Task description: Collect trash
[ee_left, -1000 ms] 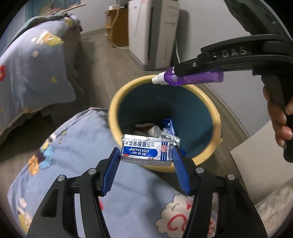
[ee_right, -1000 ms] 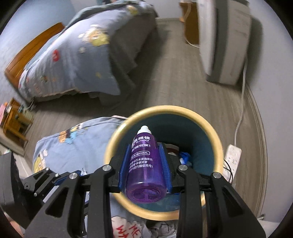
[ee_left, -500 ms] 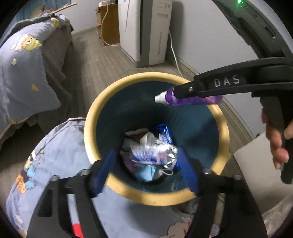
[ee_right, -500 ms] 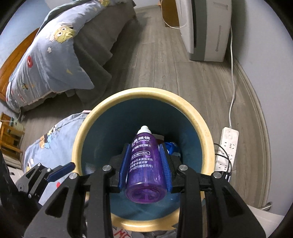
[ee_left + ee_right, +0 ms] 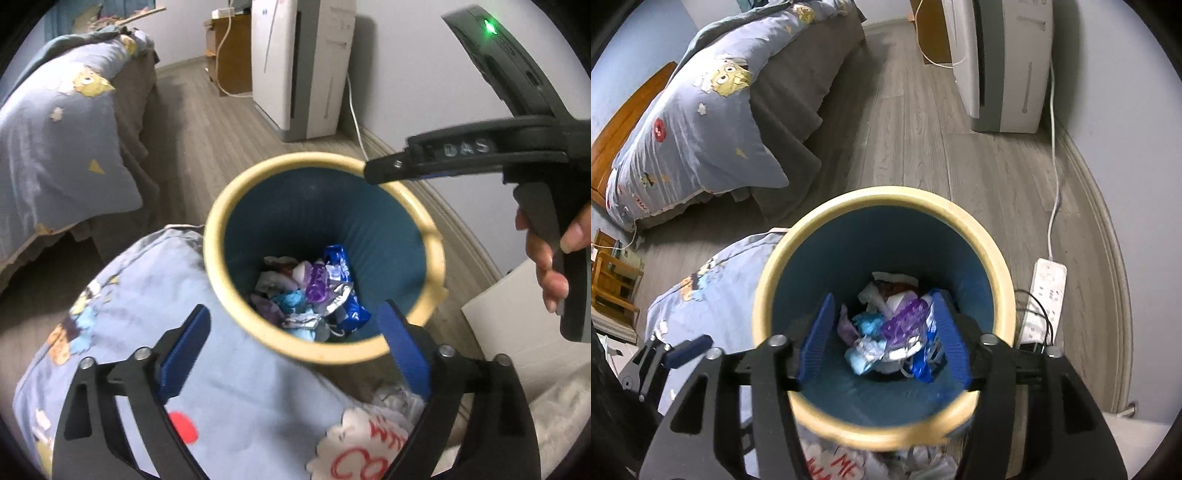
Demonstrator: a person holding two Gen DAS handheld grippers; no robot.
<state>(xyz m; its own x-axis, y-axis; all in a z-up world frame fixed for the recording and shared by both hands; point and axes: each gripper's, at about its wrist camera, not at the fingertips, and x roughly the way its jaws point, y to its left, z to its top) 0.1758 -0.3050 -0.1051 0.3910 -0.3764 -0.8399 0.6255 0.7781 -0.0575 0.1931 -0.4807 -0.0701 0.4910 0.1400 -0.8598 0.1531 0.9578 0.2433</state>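
A trash bin with a cream rim (image 5: 221,206) (image 5: 775,273) and teal inside stands on the floor. At its bottom lies trash: the purple bottle (image 5: 317,283) (image 5: 903,325), a silver and blue blister pack (image 5: 341,291), blue wrappers and crumpled paper. My left gripper (image 5: 295,343) is open and empty above the bin's near rim. My right gripper (image 5: 884,350) is open and empty over the bin's mouth; it also shows from the side in the left wrist view (image 5: 373,173).
A blue cartoon-print pillow (image 5: 166,350) (image 5: 713,288) leans against the bin on the left. A bed with matching quilt (image 5: 713,122) is beyond. A white appliance (image 5: 1004,62) stands by the wall, with a power strip (image 5: 1043,291) and cable to the bin's right.
My left gripper opened and the blister pack fell into the bin. Then my right gripper opened and the purple bottle dropped onto the trash.
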